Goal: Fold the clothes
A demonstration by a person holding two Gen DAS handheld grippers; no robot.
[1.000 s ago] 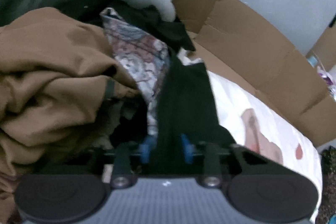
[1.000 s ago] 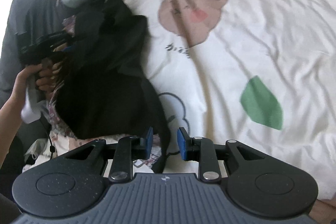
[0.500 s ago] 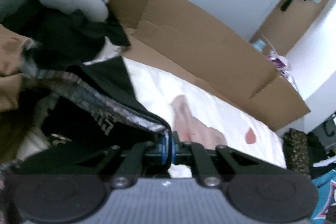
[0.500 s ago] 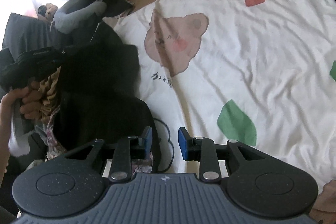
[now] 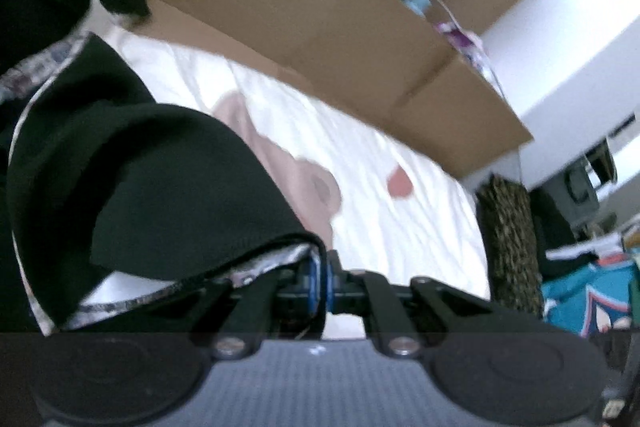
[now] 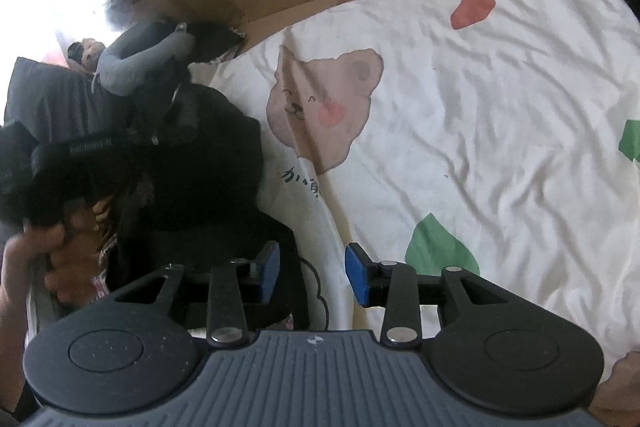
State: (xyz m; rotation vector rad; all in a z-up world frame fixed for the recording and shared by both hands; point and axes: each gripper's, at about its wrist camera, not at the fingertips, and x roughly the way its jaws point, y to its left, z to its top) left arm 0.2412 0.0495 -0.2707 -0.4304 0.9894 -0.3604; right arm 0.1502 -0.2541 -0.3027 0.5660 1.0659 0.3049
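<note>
Swinging away from the clothes pile, the left gripper (image 5: 320, 277) pinches the black garment's (image 5: 152, 179) hem over the bed (image 6: 480, 115). Right gripper (image 6: 310, 273) hovers wide; it should take the far corner and pull taut.

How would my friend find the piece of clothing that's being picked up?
Start at the white bedsheet printed with a brown bear. At its left edge lies the black garment with a patterned lining, one edge pinched in the left gripper. Unlike the grey sleeve behind it, it is black outside with floral print inside.
</note>
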